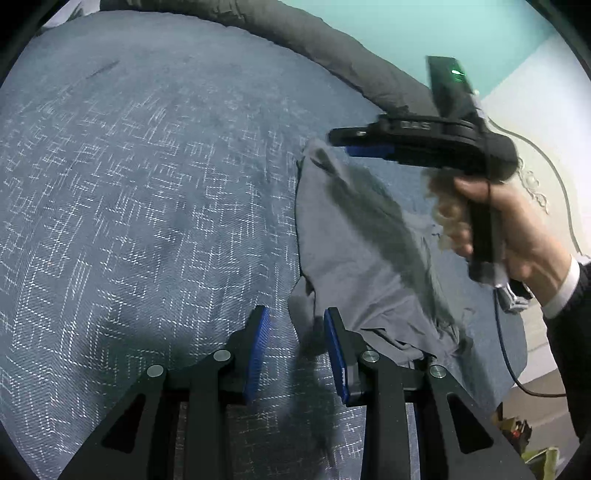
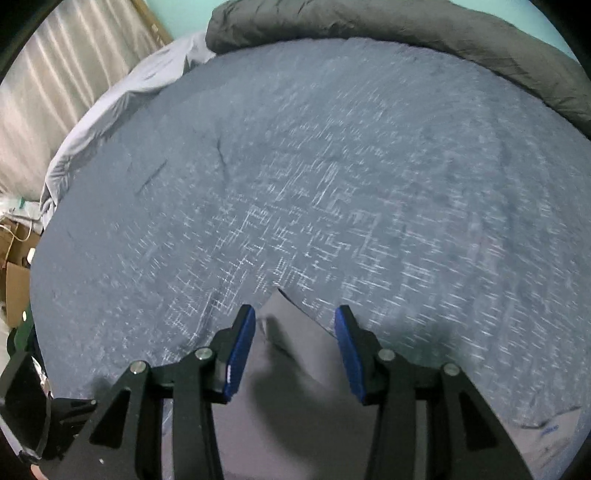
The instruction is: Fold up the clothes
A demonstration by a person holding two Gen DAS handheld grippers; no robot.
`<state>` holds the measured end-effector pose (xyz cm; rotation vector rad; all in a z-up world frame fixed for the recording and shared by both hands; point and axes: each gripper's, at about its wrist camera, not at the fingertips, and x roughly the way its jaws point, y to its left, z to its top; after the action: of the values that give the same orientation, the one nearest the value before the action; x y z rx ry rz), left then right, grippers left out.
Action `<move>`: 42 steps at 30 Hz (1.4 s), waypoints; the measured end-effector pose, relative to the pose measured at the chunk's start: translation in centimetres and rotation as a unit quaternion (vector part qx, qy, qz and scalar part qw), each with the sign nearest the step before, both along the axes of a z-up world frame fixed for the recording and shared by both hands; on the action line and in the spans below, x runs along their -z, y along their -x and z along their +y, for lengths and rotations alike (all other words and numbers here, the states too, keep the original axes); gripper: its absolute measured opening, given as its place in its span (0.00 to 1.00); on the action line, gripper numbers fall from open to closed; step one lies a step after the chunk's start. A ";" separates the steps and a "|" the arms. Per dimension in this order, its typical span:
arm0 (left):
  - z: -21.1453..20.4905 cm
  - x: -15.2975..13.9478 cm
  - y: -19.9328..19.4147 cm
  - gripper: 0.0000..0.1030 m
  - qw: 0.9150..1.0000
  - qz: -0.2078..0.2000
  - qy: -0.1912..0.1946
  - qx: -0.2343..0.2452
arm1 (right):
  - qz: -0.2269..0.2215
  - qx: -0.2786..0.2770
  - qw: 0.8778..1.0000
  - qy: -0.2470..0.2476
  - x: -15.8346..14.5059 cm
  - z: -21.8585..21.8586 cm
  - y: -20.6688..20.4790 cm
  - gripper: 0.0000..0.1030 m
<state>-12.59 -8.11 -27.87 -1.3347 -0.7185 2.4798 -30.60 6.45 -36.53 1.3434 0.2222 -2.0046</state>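
One grey garment (image 1: 354, 236) is seen lying rumpled on the bed (image 1: 147, 192), ahead and to the right of the left gripper (image 1: 297, 350), whose jaws are parted with only its edge near the right pad. Two grippers are counted; the right gripper (image 2: 295, 350) is released, with the cloth beneath its spread jaws. A dark quilt (image 2: 406, 33) is bunched beyond both. The hand (image 1: 517, 229) is shown only from the left wrist; curtains (image 2: 66, 85) and boxes (image 2: 14, 288) only from the right.

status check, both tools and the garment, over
Left tool open, empty, at garment edge. Right tool open above grey garment, pads clear. Garment crumpled on bedspread. Nothing in the way.
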 end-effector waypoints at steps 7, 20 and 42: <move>0.5 0.3 0.3 0.32 1.000 -0.004 -0.008 0.014 | 0.007 -0.036 0.999 -0.024 1.6 -1.9 0.4 0.42; 1.2 0.6 1.0 0.33 0.999 -0.006 -0.018 0.026 | 0.062 -0.047 0.996 0.038 -1.8 0.1 -0.2 0.03; 0.8 1.5 6.6 0.16 1.000 0.000 -0.018 -0.005 | 0.099 -0.041 0.993 0.043 -5.8 2.6 0.3 0.03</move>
<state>-19.17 -7.33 -29.35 -1.3213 -0.7680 2.4618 -30.88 9.00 -30.73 1.0645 0.2740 -2.0533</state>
